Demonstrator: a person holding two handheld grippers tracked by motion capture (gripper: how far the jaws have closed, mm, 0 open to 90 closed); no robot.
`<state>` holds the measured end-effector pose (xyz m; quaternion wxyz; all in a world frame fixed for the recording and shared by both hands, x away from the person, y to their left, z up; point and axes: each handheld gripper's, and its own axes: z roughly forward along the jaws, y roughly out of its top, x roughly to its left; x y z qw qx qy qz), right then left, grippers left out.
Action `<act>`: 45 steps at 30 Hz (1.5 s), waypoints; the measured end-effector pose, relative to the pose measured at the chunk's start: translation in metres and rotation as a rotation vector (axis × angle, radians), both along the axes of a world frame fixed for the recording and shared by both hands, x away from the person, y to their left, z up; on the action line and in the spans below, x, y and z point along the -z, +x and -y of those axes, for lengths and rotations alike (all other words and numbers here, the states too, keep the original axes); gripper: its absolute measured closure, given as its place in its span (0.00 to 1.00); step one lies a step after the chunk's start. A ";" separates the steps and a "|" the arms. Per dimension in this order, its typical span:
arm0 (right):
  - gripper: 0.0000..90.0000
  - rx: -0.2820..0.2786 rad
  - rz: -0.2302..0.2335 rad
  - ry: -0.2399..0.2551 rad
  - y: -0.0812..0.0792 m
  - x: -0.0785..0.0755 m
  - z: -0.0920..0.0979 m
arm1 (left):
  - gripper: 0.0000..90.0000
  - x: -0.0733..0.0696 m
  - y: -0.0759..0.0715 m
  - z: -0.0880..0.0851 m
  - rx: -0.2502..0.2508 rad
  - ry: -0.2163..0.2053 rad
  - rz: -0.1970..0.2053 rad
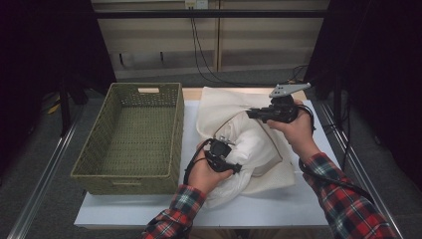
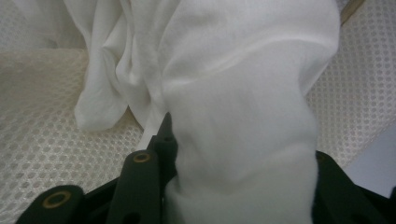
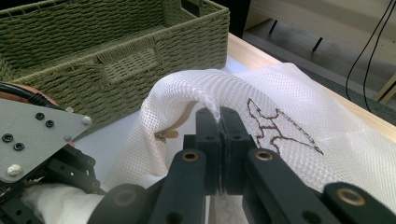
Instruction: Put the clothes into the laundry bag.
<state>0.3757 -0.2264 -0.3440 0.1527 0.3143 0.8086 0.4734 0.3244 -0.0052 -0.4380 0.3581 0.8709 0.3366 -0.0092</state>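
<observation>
Right gripper (image 3: pixel 219 122) clamped tight on mesh bag (image 3: pixel 299 107) rim, at 1 o'clock. Left gripper (image 1: pixel 222 155) pinching white cloth (image 2: pixel 243 140) between half-closed jaws, at table centre. Basket (image 1: pixel 130 172) at 9 o'clock.

The high view is dim, with black surrounds and the light falling mostly on the white counter (image 1: pixel 278 206) and cloth (image 1: pixel 259 149). Both gripper views are brighter. In the left one the cloth is soft and slightly blurred; the nearest claw parts are out of focus.
</observation>
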 end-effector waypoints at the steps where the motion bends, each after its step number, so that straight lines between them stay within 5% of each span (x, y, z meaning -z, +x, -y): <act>1: 0.98 0.001 -0.001 0.001 0.000 0.000 0.000 | 0.66 -0.003 0.000 0.001 -0.010 -0.007 -0.005; 20: 0.98 -0.012 0.009 0.008 -0.004 -0.007 -0.005 | 0.69 -0.042 0.018 0.009 -0.084 -0.084 0.034; 28: 0.98 -0.010 0.013 0.014 -0.003 -0.012 -0.003 | 0.65 -0.030 0.028 0.025 -0.119 -0.108 0.089; 39: 0.98 -0.003 0.007 0.024 -0.003 -0.010 0.002 | 0.32 -0.011 0.035 0.027 -0.101 -0.107 0.086; 45: 0.98 -0.001 0.004 0.019 -0.002 -0.007 0.001 | 0.18 -0.017 0.029 0.021 -0.080 -0.083 0.117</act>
